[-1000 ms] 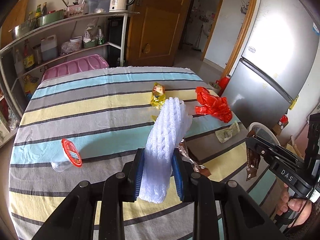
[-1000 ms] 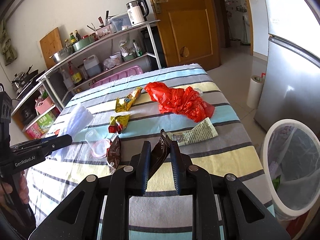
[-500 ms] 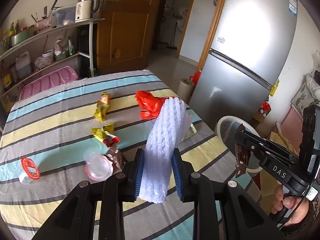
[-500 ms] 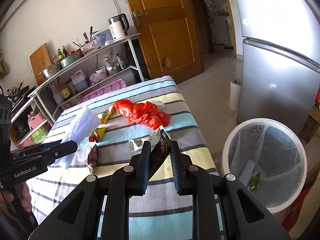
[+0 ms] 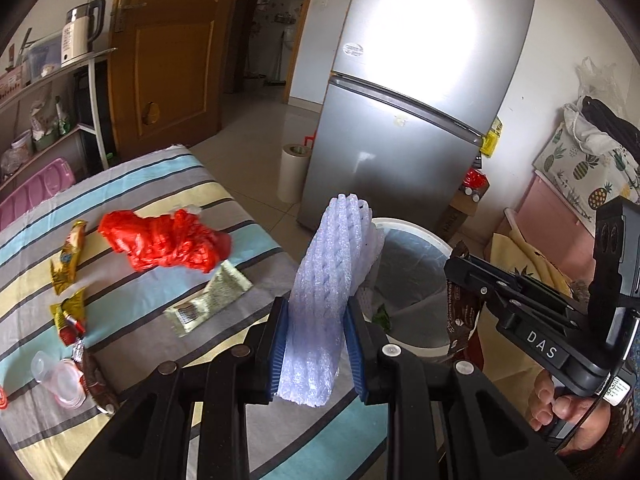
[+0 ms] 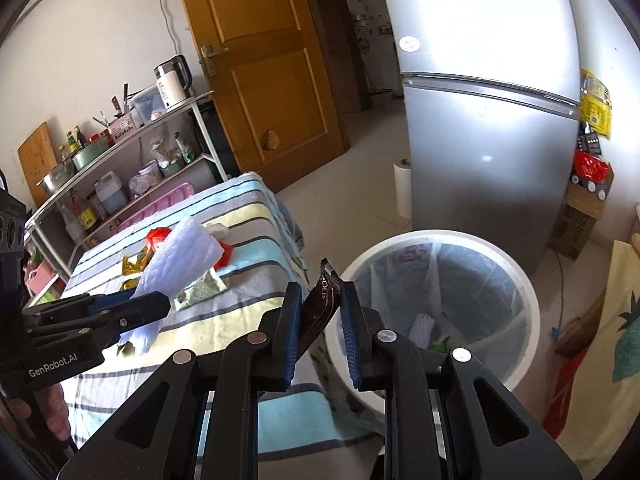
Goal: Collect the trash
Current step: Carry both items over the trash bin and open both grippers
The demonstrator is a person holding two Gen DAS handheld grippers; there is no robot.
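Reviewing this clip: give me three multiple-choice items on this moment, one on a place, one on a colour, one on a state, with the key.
1. Where does the trash bin stand?
A. on the floor beside the table
B. on the table
C. on the shelf

2. What colour is the crumpled plastic bag on the table?
A. green
B. red
C. black

3. What does the left gripper hold?
A. nothing
B. a cup
C. a foam net sleeve

Key: 1 A, its rim sits below the table edge; 2 B, plainly red; 3 C, the sleeve is pinched between the pads.

Silver fridge (image 6: 488,128), wooden door (image 6: 264,68) – tiled floor (image 6: 360,204), cluttered shelves (image 6: 132,152)
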